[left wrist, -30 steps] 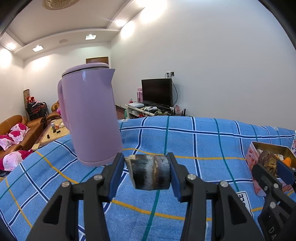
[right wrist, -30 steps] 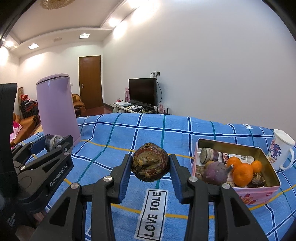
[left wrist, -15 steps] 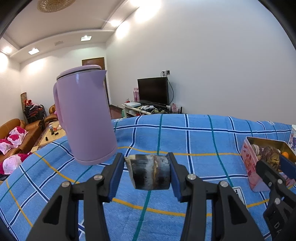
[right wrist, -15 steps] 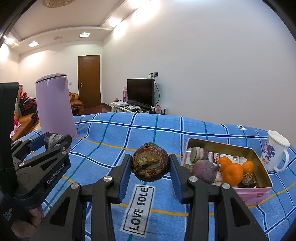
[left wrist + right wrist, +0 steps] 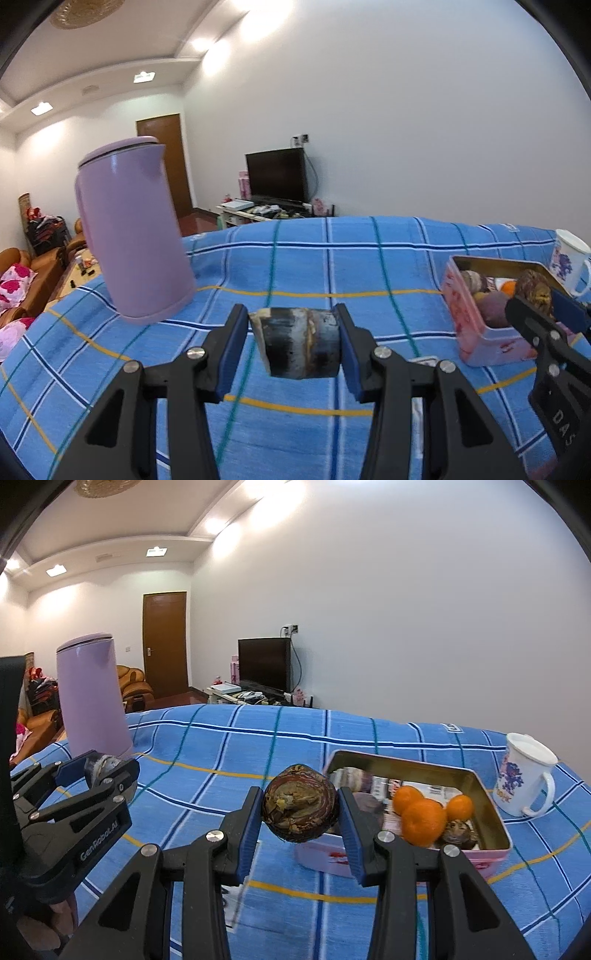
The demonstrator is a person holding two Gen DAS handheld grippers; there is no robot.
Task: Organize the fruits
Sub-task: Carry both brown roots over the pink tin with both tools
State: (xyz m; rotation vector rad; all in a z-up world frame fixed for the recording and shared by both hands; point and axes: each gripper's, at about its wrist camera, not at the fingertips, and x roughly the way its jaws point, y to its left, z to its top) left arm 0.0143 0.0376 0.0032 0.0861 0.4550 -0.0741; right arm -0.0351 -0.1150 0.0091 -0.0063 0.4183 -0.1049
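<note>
A round, dark brown fruit [image 5: 300, 803] with a mottled skin is clamped between the blue pads of the right gripper [image 5: 301, 812] and is carried clear of the cloth. Just ahead of it and slightly to its right, a pink tin [image 5: 491, 856] stands open on the table; three oranges [image 5: 423, 821], a purplish fruit and some wrapped items are seen inside, and a dark fruit lies in the near right corner. Beyond the tin, farther to the right, a white mug [image 5: 524, 779] with a blue print is placed upright.

A short, dark, cylinder-shaped piece [image 5: 297, 343] with pale streaks is gripped by the left gripper [image 5: 295, 347], its cut ends pressed against the pads, and it is likewise held above the cloth. From this gripper the tin [image 5: 469, 325] is seen ahead and well to the right, with the right gripper [image 5: 535, 295] and its fruit in front of it. Ahead and to the left, a lilac kettle [image 5: 129, 232] stands on the blue checked tablecloth [image 5: 332, 258]. A television [image 5: 277, 181], a brown door [image 5: 166, 642] and sofas are visible in the room behind.
</note>
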